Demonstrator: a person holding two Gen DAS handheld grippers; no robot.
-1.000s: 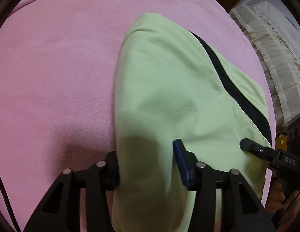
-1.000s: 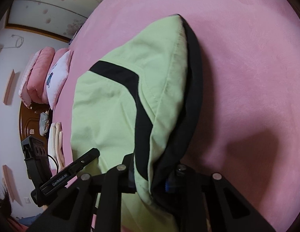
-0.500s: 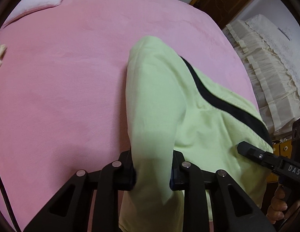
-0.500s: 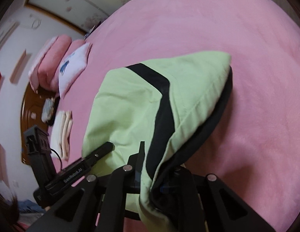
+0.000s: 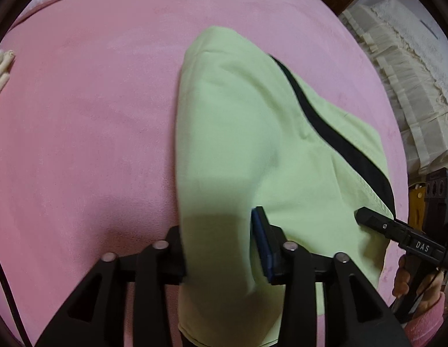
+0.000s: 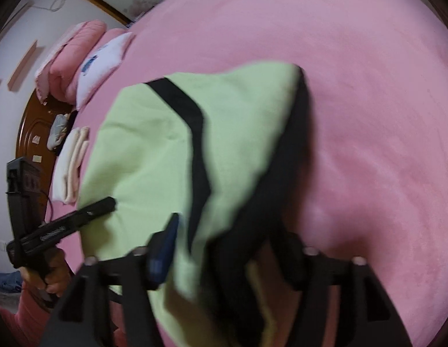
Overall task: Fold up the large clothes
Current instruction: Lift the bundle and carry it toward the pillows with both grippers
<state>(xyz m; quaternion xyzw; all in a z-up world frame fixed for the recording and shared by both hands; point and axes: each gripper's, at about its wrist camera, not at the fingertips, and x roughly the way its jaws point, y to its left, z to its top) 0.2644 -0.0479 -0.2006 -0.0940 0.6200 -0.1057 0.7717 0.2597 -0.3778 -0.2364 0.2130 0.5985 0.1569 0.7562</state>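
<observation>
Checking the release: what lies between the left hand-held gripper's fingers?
A fold of the green garment lies between the opening left hand-held gripper, seen in the left wrist view.

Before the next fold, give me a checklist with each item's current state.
1. Left gripper releasing: ok, jaws are opening, light green garment between them, pads apart.
2. Right gripper releasing: ok, jaws opening, cloth draped between.
3. Garment lying on the pink bedspread: ok.
4. Garment flat: not ok, the near edge bunches at both grippers.
5. Black stripe edges aligned: cannot tell.
6. Folded towels apart from the garment: ok.
</observation>
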